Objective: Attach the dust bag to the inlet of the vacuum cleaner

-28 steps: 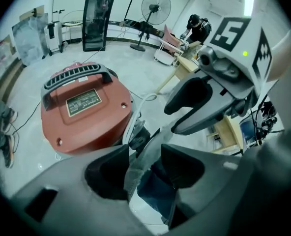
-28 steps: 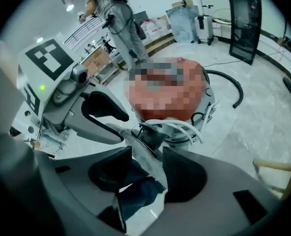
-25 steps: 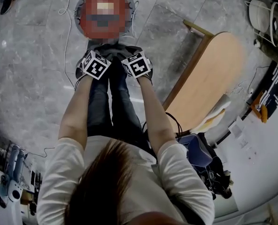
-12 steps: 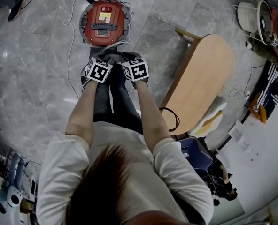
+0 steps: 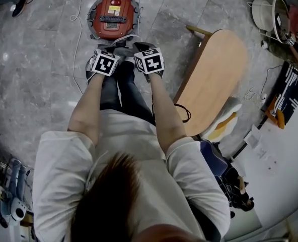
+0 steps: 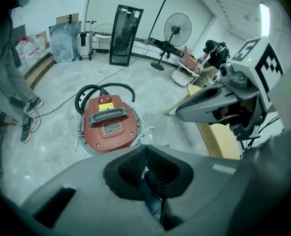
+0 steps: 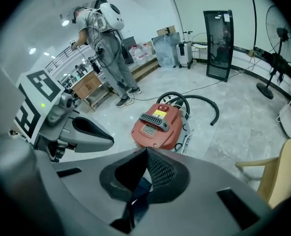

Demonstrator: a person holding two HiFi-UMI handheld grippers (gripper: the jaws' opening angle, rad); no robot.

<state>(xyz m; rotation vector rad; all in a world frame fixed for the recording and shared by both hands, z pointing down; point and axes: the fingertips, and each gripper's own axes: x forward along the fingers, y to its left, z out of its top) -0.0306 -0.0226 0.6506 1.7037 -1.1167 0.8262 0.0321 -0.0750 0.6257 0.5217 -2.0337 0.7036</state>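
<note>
While the jaws of both are sitting pressed tip to tip with nothing between them, the left gripper (image 6: 144, 151) and right gripper (image 7: 146, 154) are hanging side by side, close together. Just ahead, the red vacuum cleaner (image 5: 113, 17) is standing on the grey stone floor (image 5: 33, 74), lid handle up, black hose (image 6: 103, 88) curling behind it. A wooden table (image 5: 217, 79) is standing off to the right.

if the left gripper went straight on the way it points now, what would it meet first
Probably the red vacuum cleaner, which lies just ahead of its shut jaws. Nothing else shows in between, though depth is unclear.
</note>
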